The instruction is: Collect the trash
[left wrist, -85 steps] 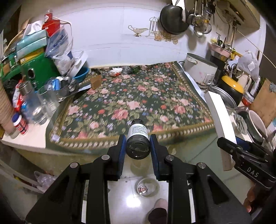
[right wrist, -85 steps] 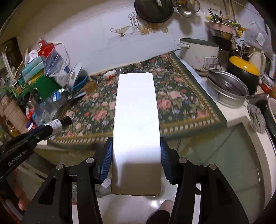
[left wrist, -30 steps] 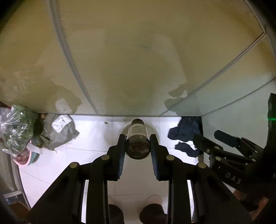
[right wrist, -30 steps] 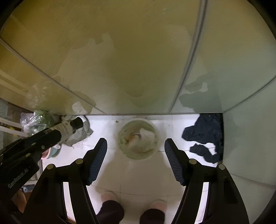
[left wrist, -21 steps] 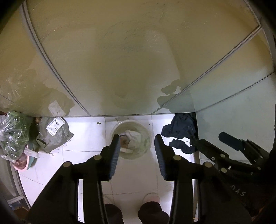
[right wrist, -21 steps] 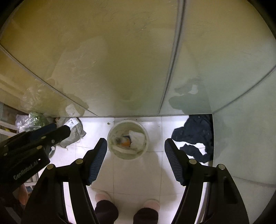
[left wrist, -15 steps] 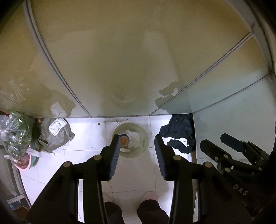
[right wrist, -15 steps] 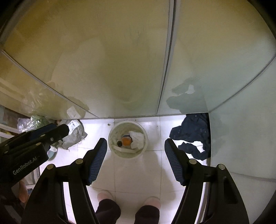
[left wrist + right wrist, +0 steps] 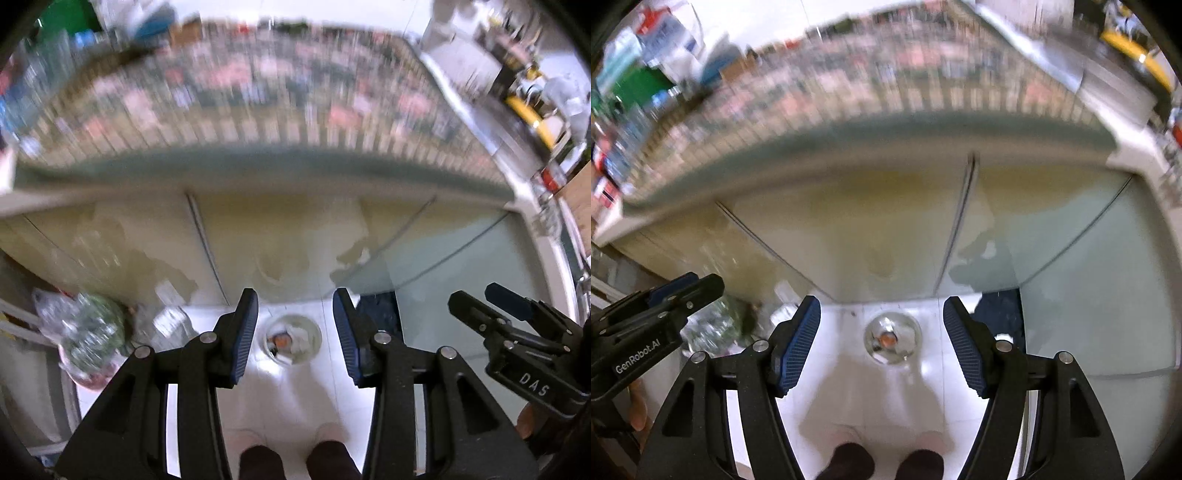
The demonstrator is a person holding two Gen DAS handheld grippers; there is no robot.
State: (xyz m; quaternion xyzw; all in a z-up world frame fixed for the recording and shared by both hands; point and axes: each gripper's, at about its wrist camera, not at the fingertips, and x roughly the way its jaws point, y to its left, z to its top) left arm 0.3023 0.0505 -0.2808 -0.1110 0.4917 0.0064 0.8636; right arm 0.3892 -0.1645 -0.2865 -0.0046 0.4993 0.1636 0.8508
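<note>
A round clear trash bin [image 9: 310, 331] stands on the white floor tiles below the counter, with white paper, an orange item and a dark bottle inside; it also shows in the right wrist view [image 9: 912, 341]. My left gripper [image 9: 294, 319] is open and empty, high above the bin. My right gripper [image 9: 882, 334] is open and empty, also above the bin. Each gripper shows in the other's view, the right one [image 9: 495, 308] at the right edge, the left one [image 9: 683, 288] at the left edge. The views are motion-blurred.
The counter with a floral cloth [image 9: 258, 85] runs across the top, above glass cabinet doors [image 9: 288, 236]. Plastic bags [image 9: 85, 328] lie on the floor at left, a dark cloth [image 9: 1001, 314] at right. The person's feet [image 9: 295, 461] are below.
The left gripper opened and the dark bottle dropped into the bin; the white box had left the right gripper before that. Both grippers have since tilted up, bringing the counter into view.
</note>
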